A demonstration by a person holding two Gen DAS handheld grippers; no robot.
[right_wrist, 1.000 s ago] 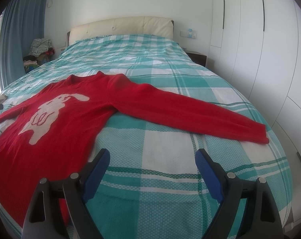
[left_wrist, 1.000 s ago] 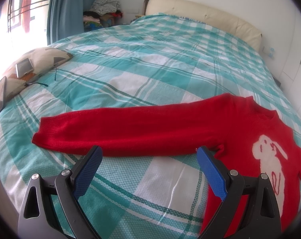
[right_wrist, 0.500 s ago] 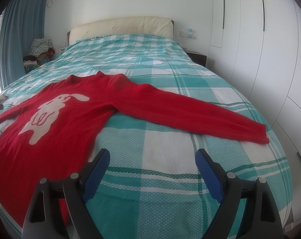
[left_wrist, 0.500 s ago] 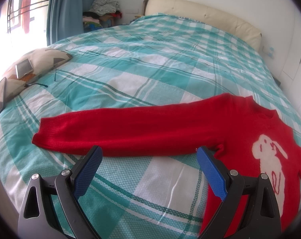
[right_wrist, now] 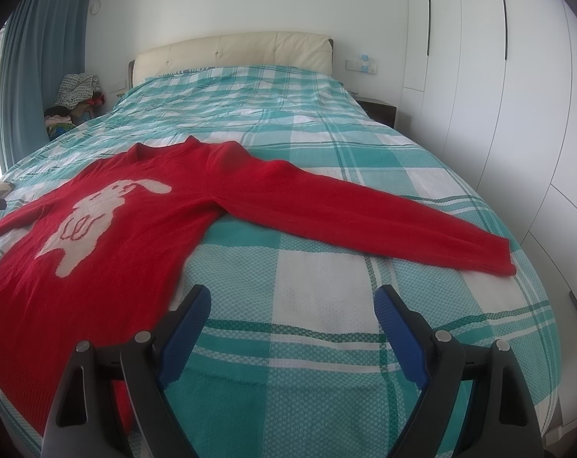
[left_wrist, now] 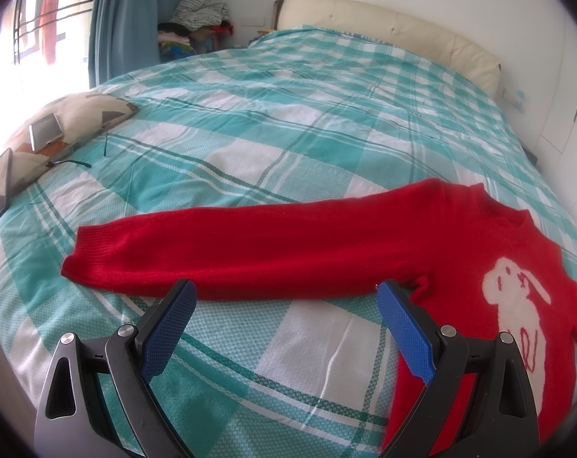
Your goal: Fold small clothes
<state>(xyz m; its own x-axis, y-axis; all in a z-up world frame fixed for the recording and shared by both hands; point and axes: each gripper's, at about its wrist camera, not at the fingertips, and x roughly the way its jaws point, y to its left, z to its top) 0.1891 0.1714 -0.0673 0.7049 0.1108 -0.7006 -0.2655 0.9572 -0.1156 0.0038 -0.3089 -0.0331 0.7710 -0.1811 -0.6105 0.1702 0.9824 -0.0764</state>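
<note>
While jaws gape: one sweater (left_wrist: 326, 244), two sleeves.

One red sweater (left_wrist: 365, 240) lies across one bed (left_wrist: 288, 114), both sleeves spread. Two grippers, the left gripper (left_wrist: 284, 297) and the right gripper (right_wrist: 290, 301). One pillow (left_wrist: 78, 114) at left carries two flat devices.
</note>
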